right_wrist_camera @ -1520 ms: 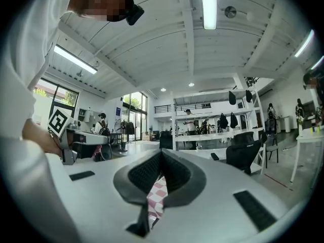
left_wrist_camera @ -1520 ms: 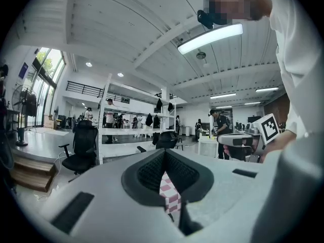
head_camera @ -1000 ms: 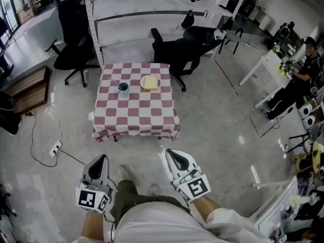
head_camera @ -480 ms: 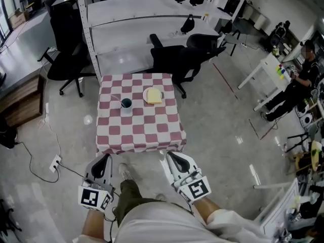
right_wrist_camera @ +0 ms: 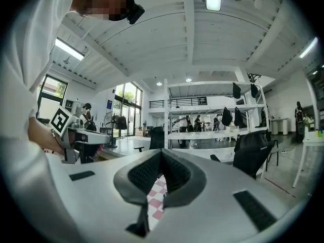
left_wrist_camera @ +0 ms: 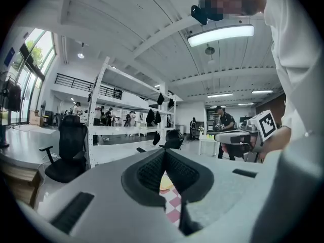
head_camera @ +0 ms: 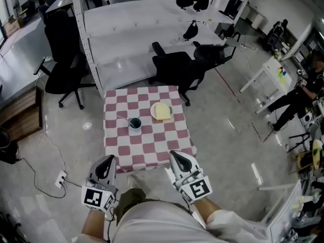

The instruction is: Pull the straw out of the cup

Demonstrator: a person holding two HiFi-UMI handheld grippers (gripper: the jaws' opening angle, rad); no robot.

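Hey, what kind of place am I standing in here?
Probably an open-plan lab or workshop office: tall white shelving racks, black office chairs on a shiny concrete floor, and a person seated by a white desk. The small checkered table looks like a test station.

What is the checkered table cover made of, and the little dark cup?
The table cover looks like matte cloth: its red-and-white checks drape down over the edge. The cup is too small to be sure; its dark, smooth look suggests plastic or glazed ceramic.
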